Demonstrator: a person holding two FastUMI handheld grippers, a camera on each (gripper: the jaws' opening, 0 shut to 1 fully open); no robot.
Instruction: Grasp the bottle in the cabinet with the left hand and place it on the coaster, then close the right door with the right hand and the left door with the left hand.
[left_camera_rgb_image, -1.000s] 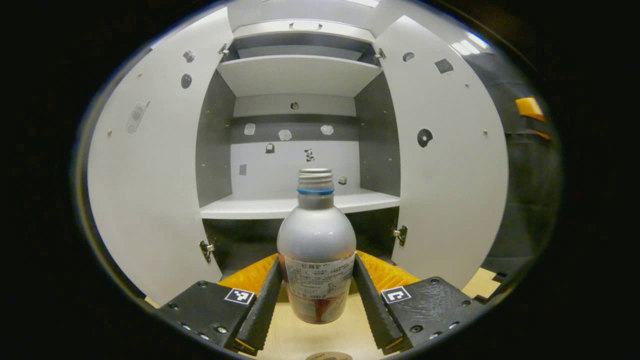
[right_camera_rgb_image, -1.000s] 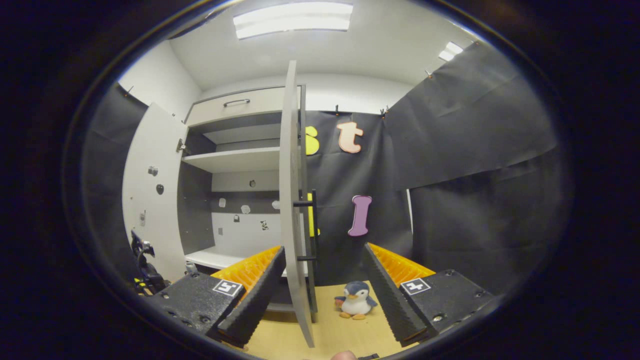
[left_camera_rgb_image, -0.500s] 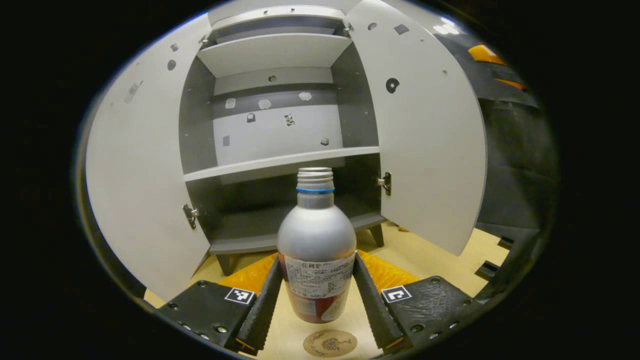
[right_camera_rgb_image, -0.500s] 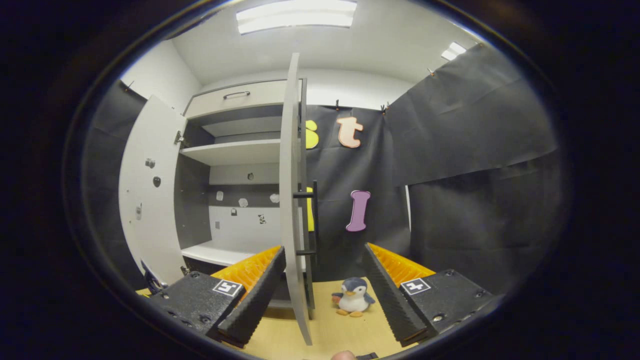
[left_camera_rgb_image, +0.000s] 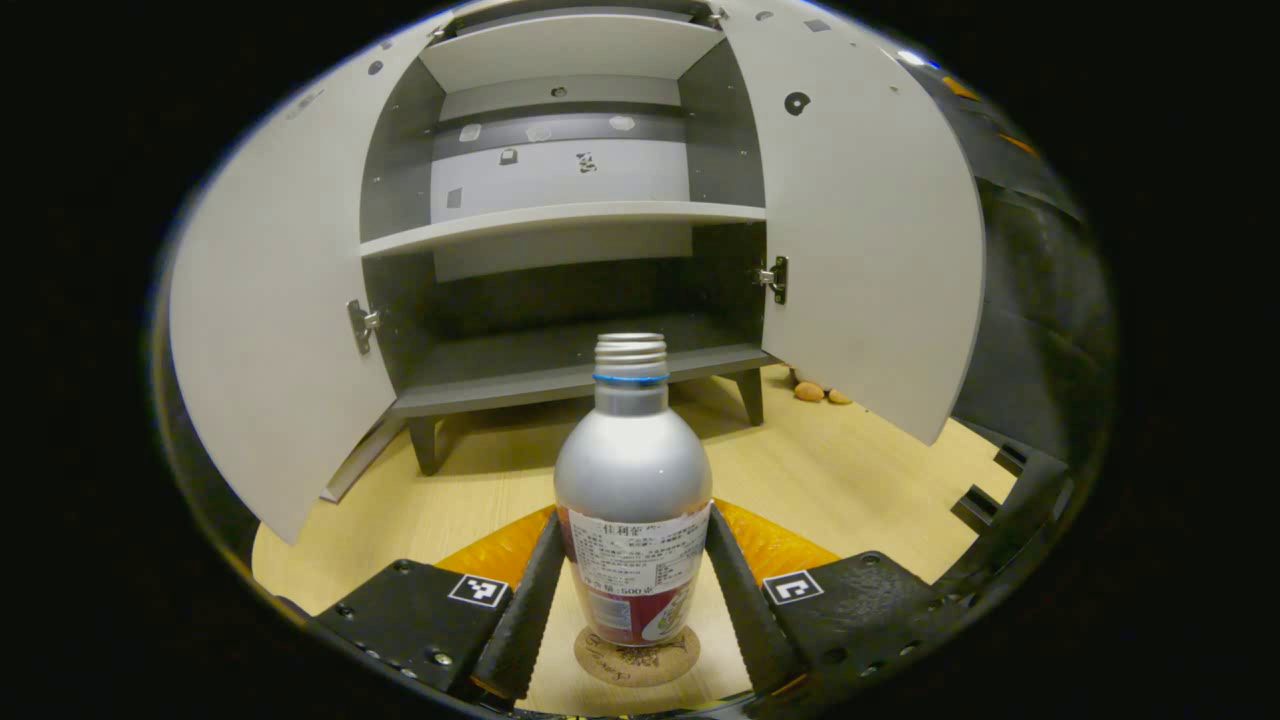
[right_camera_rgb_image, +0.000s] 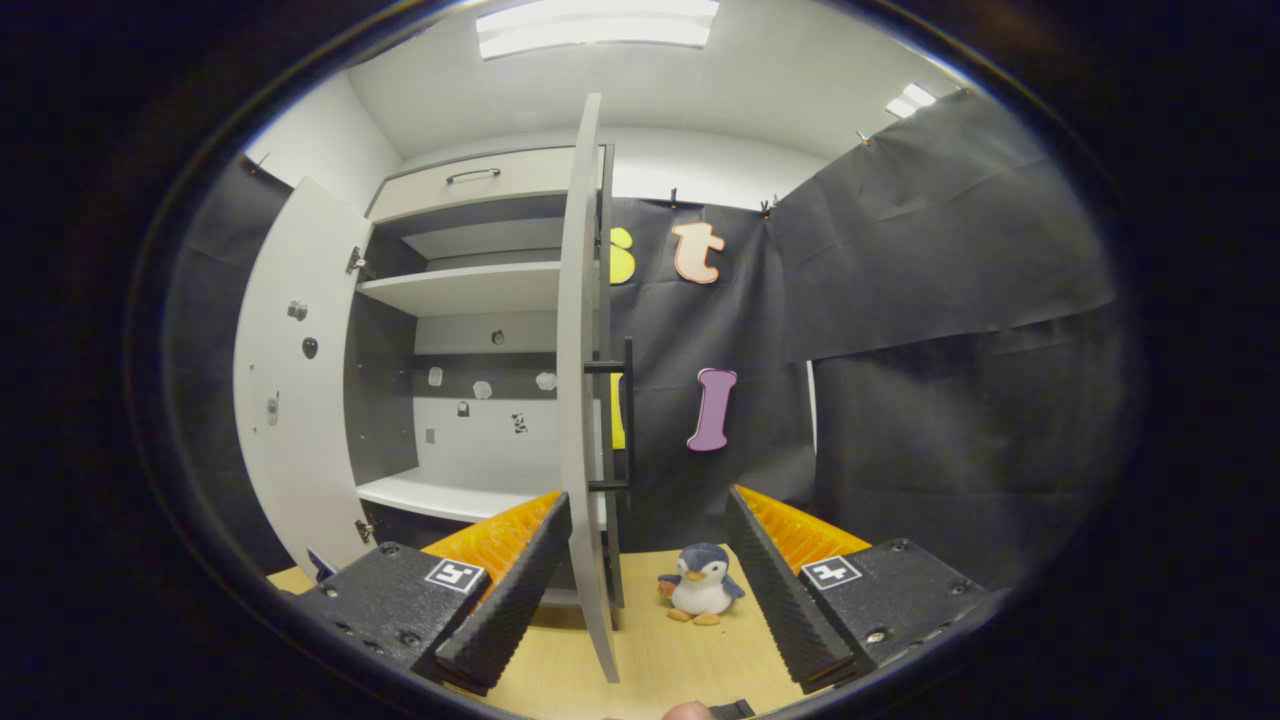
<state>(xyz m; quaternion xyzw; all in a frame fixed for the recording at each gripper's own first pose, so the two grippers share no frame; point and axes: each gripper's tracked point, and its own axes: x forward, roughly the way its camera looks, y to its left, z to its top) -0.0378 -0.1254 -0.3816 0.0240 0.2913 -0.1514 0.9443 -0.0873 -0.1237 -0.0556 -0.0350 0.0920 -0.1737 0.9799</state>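
The left claw (left_camera_rgb_image: 632, 610) came down with the bottle (left_camera_rgb_image: 632, 500) clamped between its fingers, and the cabinet (left_camera_rgb_image: 560, 215) rose ahead of it. The coaster (left_camera_rgb_image: 637, 657), which was below and apart, came up under the bottle's base. The right claw (right_camera_rgb_image: 650, 590) edged toward the right door (right_camera_rgb_image: 580, 400), and the penguin (right_camera_rgb_image: 700, 597) slid slightly left between its fingers.

Landmark: cabinet (left_camera_rgb_image: 560, 215). Both doors stand swung wide, so its front opening is unblocked; bare shelves inside. Left door (left_camera_rgb_image: 270, 300) and right door (left_camera_rgb_image: 870, 230) flank that opening like walls. Floor (left_camera_rgb_image: 830, 470) in front of the cabinet is open wood except the bottle (left_camera_rgb_image: 632, 490), upright on the coaster (left_camera_rgb_image: 637, 660), boxed in by the left gripper (left_camera_rgb_image: 632, 590) on both sides. Right of the cabinet: right door's edge sits between the right gripper (right_camera_rgb_image: 645, 580) fingers, closer to the left-hand one; penguin toy (right_camera_rgb_image: 700, 597) on floor just beyond the door.
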